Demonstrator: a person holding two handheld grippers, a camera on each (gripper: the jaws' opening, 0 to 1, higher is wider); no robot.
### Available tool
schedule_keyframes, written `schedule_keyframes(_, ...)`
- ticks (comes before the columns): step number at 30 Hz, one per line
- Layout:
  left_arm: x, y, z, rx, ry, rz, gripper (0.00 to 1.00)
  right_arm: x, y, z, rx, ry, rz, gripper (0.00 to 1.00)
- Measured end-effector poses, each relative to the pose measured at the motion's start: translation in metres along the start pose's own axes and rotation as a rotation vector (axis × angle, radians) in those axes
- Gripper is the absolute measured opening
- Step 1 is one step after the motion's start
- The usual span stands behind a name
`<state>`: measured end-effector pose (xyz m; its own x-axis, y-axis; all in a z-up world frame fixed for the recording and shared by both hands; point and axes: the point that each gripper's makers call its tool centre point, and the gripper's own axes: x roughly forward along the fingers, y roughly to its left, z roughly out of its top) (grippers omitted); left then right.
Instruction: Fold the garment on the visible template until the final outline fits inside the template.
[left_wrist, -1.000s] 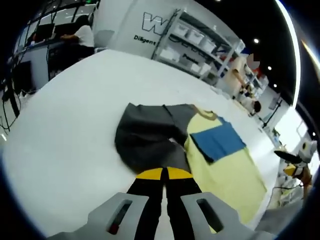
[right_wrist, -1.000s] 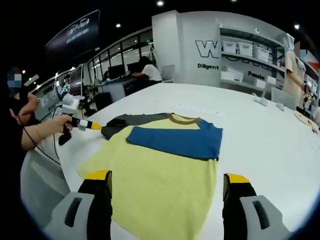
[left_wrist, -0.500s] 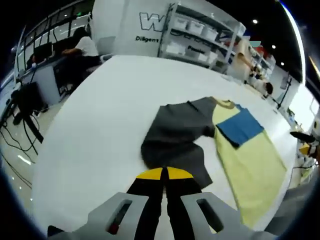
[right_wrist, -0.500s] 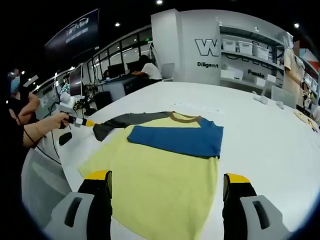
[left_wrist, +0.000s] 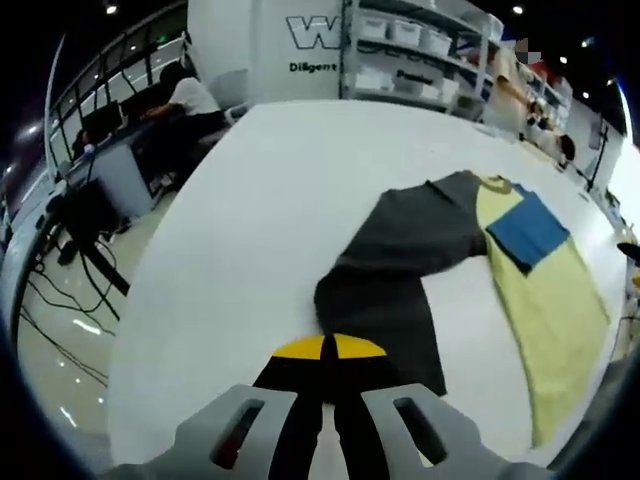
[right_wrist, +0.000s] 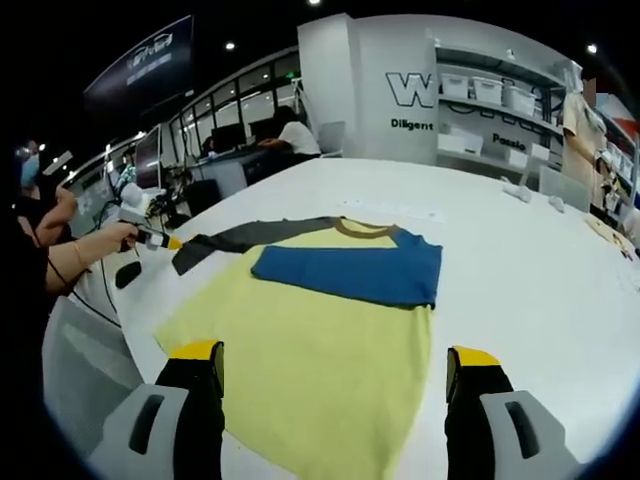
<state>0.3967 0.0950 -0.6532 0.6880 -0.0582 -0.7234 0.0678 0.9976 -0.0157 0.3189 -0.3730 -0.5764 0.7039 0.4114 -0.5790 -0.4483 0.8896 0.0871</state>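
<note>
- Left gripper view: the left gripper (left_wrist: 327, 350) has its 2 yellow-tipped jaws pressed together on the cuff end of the grey sleeve (left_wrist: 400, 270), which runs out away from the shirt body across the white table (left_wrist: 250, 200).
- Right gripper view: the right gripper (right_wrist: 335, 365) stands with its 2 jaws wide apart, holding nothing, hovering over the lower hem of the yellow shirt (right_wrist: 320, 350); the left gripper appears at far left in a person's hand (right_wrist: 100, 243), pinching the sleeve tip.
- The garment lies flat on the table, collar (right_wrist: 365, 229) at the far end, with the blue sleeve (right_wrist: 350, 272) already folded across the chest. No separate template outline can be made out under the cloth.
- Step in hand, by judgement: the grey sleeve is drawn out straight, ready to fold inward over the body.
- To do it well: keep the sleeve taut and low, carry the cuff across so it lands on the blue panel, and avoid dragging the shirt body sideways; the free gripper could steady the hem.
</note>
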Motion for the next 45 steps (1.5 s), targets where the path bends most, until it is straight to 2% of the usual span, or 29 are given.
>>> schedule_keyframes(6, 0.004, 0.013, -0.011, 0.009, 0.039, 0.06, 0.0, 0.0, 0.0, -0.001, 0.006, 0.004, -0.002, 0.9)
schedule_keyframes(12, 0.006, 0.013, -0.013, 0.013, 0.034, 0.06, 0.01, 0.001, -0.001, -0.002, 0.01, 0.008, -0.005, 0.91)
schedule_keyframes(14, 0.004, 0.011, -0.007, 0.04, 0.004, 0.049, 0.07, 0.001, -0.001, -0.002, 0.012, 0.008, -0.007, 0.91)
schedule_keyframes(15, 0.005, 0.008, 0.0, 0.087, -0.031, 0.032, 0.11, 0.001, -0.001, -0.002, 0.009, 0.01, -0.006, 0.91)
schedule_keyframes(17, 0.005, 0.006, 0.005, 0.133, -0.043, 0.038, 0.16, 0.001, -0.001, -0.003, 0.008, 0.015, -0.007, 0.91)
schedule_keyframes(20, 0.008, 0.002, 0.011, 0.141, -0.065, 0.022, 0.2, 0.002, -0.001, -0.003, 0.01, 0.014, -0.007, 0.91)
schedule_keyframes(23, 0.013, -0.002, 0.02, 0.198, -0.097, 0.011, 0.23, 0.001, -0.001, -0.003, 0.008, 0.016, -0.007, 0.91)
schedule_keyframes(27, 0.022, -0.005, 0.024, 0.248, -0.095, 0.007, 0.28, -0.001, -0.004, -0.003, 0.012, 0.015, -0.016, 0.92)
schedule_keyframes(33, 0.031, -0.002, 0.029, 0.269, -0.101, 0.021, 0.25, -0.002, -0.007, -0.004, 0.018, 0.015, -0.029, 0.92)
schedule_keyframes(36, 0.035, -0.003, 0.028, 0.309, -0.09, 0.034, 0.18, -0.002, -0.009, -0.006, 0.023, 0.018, -0.039, 0.9)
schedule_keyframes(39, 0.037, -0.008, 0.025, 0.267, -0.088, 0.008, 0.14, -0.002, -0.01, -0.007, 0.033, 0.018, -0.044, 0.9)
schedule_keyframes(45, 0.039, -0.009, 0.024, 0.267, -0.092, 0.012, 0.11, -0.003, -0.012, -0.008, 0.012, 0.031, -0.052, 0.89)
